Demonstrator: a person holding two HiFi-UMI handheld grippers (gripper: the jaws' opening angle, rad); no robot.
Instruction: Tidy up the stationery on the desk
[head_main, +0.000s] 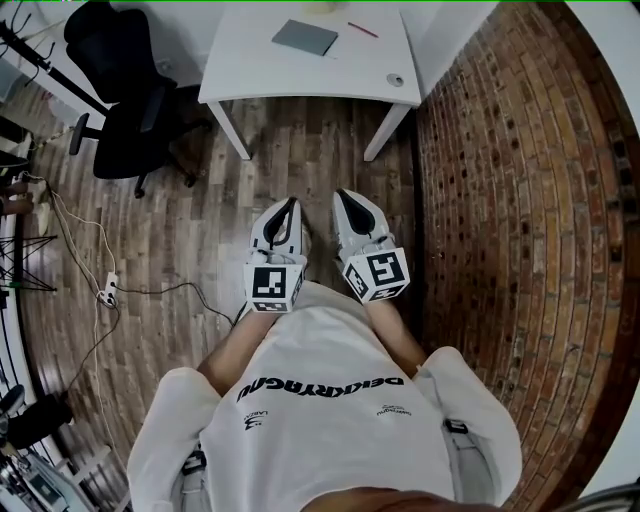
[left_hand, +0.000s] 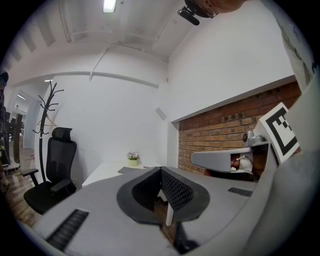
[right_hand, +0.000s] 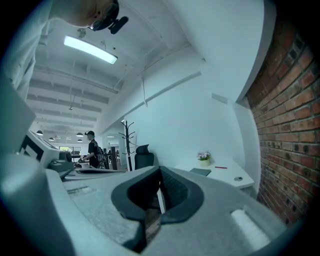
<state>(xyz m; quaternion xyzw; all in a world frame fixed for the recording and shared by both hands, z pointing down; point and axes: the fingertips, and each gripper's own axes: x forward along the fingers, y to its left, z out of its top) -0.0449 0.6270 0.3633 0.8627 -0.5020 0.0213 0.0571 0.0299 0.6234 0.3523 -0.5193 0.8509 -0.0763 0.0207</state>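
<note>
1. Tool state: left gripper (head_main: 290, 208) and right gripper (head_main: 343, 200) both have their jaws fully together with nothing between them. I'm holding them level, side by side, in front of my body.
2. Target: all the stationery is on the desk (head_main: 300, 75), and I'm standing well short of its near edge. Nothing tidied yet, so I'd call this the approach step.
3. On the desk: a grey notebook (head_main: 305, 37) mid-top toward the far edge, and a red pen (head_main: 363, 29) just right of it, apart from it. A small round item (head_main: 396, 79) sits near the front right corner; can't tell what it is. A flower pot (right_hand: 203, 158) stands at the far edge.
4. Doing it well: close in square to the desk's front edge before reaching. From here neither tool reaches.
5. Open the jaws on the way in, not over the items, so they don't knock the pen.
6. Pen looks thin and likely to roll. I'd take it with the right gripper across its middle, jaws low to the desk top.
7. Notebook lies flat, so I'd pinch it at one edge with the left gripper.
8. Clearance: chair (head_main: 125, 90) is left of the desk and the brick wall (head_main: 520, 200) is tight on its right. I'd go in down the middle.
</note>
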